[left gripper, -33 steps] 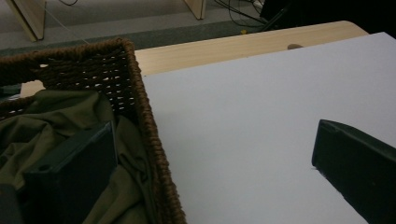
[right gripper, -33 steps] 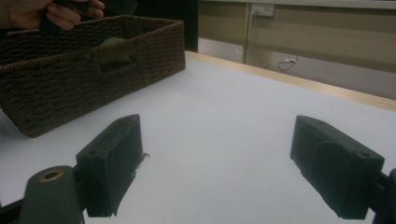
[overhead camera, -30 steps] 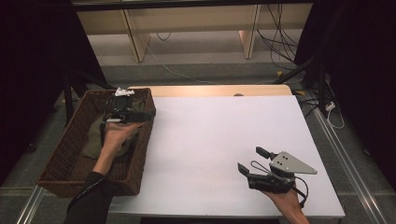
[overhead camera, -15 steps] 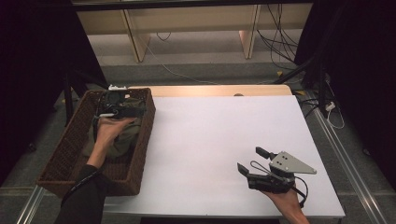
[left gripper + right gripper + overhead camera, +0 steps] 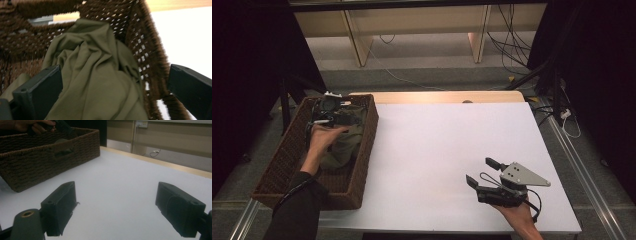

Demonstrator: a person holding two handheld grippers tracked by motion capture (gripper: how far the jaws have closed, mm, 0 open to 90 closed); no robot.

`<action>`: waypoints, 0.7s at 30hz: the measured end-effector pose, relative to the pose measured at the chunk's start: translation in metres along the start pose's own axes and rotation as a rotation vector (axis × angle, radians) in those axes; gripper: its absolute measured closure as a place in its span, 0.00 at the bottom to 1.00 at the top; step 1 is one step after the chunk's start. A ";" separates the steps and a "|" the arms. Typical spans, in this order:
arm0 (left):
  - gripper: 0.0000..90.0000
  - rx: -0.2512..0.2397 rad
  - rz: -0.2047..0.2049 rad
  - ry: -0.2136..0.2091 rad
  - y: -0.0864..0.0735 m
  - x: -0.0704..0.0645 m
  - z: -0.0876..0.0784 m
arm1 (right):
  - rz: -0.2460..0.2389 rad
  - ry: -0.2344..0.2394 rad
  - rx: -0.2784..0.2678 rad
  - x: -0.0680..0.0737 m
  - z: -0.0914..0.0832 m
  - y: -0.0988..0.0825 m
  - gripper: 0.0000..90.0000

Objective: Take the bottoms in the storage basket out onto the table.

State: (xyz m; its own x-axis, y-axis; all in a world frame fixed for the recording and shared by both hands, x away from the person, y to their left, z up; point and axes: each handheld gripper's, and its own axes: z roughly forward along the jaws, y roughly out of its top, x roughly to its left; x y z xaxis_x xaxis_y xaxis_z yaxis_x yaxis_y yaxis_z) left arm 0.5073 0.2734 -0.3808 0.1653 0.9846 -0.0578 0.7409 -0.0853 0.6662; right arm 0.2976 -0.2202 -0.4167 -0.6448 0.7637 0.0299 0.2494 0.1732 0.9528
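Observation:
An olive green cloth [image 5: 343,142] lies crumpled in a brown wicker basket [image 5: 282,167] at the table's left. My left gripper [image 5: 334,114] is down inside the basket's far end, held by a hand. In the left gripper view its jaws stand wide open [image 5: 113,92] with the cloth [image 5: 95,75] bunched between them, and the basket wall [image 5: 147,50] is just behind. My right gripper [image 5: 479,170] rests low over the white table [image 5: 437,145] near the front right. It is open, and in its own view [image 5: 115,212] nothing lies between the jaws.
The basket [image 5: 50,152] stands far to the left in the right gripper view, with the other hand [image 5: 32,126] above it. A wooden strip [image 5: 437,96] edges the table's far side. Cables lie on the floor [image 5: 422,55] beyond.
The left hand and its gripper have shifted a little toward the basket's far left end. The right gripper has stayed where it was.

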 end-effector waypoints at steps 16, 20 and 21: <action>0.00 0.196 -0.046 0.055 -0.013 0.017 0.032 | 0.000 0.013 0.010 0.001 0.003 -0.001 0.20; 0.00 0.244 -0.057 0.071 -0.016 0.023 0.041 | -0.002 0.016 0.008 0.001 0.003 -0.001 0.20; 0.00 0.253 -0.061 0.068 -0.017 0.024 0.043 | -0.002 0.016 0.008 0.001 0.004 -0.001 0.20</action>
State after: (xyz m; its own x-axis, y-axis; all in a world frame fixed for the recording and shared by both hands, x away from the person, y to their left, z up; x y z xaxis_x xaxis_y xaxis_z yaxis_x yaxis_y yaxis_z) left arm 0.5267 0.2918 -0.4255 0.0777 0.9963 -0.0364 0.8886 -0.0526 0.4557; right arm 0.2992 -0.2175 -0.4192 -0.6571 0.7531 0.0325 0.2533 0.1799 0.9505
